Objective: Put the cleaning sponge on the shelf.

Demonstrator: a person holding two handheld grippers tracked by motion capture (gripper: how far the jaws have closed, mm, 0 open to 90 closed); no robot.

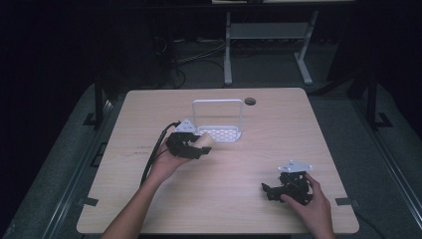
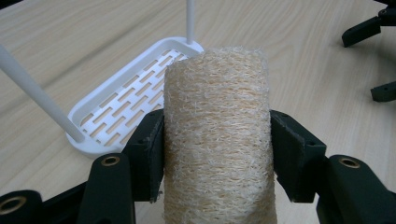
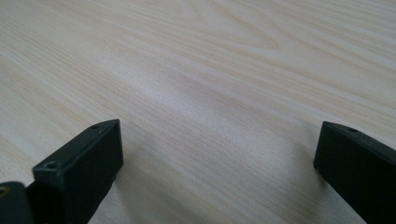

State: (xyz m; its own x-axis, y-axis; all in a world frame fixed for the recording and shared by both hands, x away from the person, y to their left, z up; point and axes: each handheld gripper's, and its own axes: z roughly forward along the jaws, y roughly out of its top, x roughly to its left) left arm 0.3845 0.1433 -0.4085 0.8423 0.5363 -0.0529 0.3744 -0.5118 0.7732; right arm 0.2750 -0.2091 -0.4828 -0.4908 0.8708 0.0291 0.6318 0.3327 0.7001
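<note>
Loofah roll (image 2: pixel 217 140) clamped in left gripper (image 2: pixel 217 154), white rack (image 2: pixel 135 100) just ahead-left; right gripper (image 3: pixel 219 158) spread wide over bare light-wood table (image 3: pixel 210 70); dark room.

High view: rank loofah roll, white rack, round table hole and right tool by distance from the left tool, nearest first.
Measured from the left tool:
1. Loofah roll, clamped between its jaws.
2. White rack, just beyond it, toward the table's far edge.
3. Round table hole, farther back, right of the rack's handle.
4. Right tool, across the table at near right, jaws open.
</note>
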